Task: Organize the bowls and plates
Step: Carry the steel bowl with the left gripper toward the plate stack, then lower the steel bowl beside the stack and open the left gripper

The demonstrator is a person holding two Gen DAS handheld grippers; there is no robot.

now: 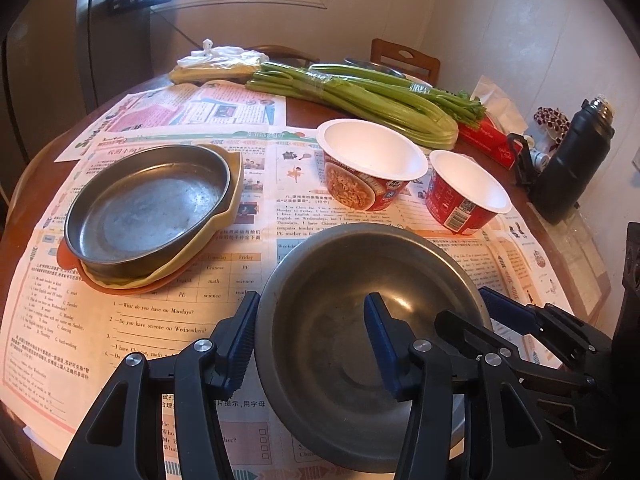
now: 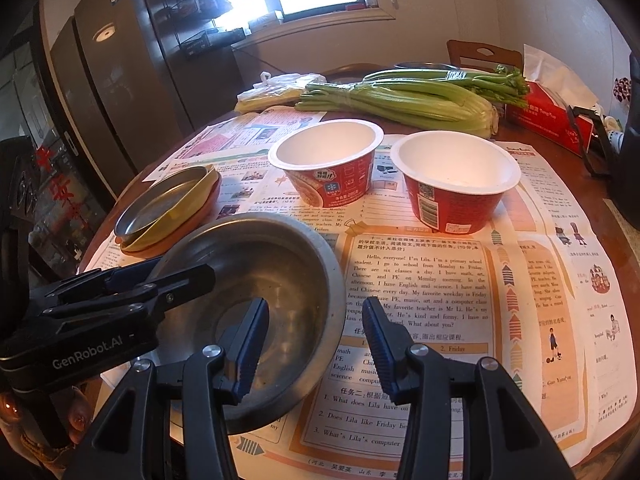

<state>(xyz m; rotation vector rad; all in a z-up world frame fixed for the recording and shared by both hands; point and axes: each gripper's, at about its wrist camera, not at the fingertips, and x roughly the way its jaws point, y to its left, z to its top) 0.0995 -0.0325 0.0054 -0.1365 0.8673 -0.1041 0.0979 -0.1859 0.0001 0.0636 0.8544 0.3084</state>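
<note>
While both pairs of tongs straddle its rim from opposite sides, the steel bowl (image 1: 360, 344) sits nearest on the newspaper-covered worktop (image 2: 540, 240). Left tongs (image 1: 310, 344): spread, one finger outside the left wall, one over the hollow, no pinch visible. Right tongs (image 2: 316, 344): spread likewise, one finger inside the bowl, one outside over the newspaper (image 2: 420, 300).

Risk, as I judge it: the bowl wall is smooth and sloped, so if one side closes or lifts first, the rim could slip through the pads or the bowl could tip and drag the paper.

Pose: each pair reaches in low and roughly level, fingers pointing forward across the bowl; the left tool's body crosses the right camera's lower left.

Further back, left: a steel plate (image 1: 148, 208) stacked on a yellow dish (image 1: 234, 196) and an orange one (image 1: 66, 254). Beyond the bowl: two empty noodle cups (image 2: 332, 168) (image 2: 456, 184), upright, near each other. Farthest: celery (image 2: 400, 96) and a tissue box (image 2: 548, 116).
</note>
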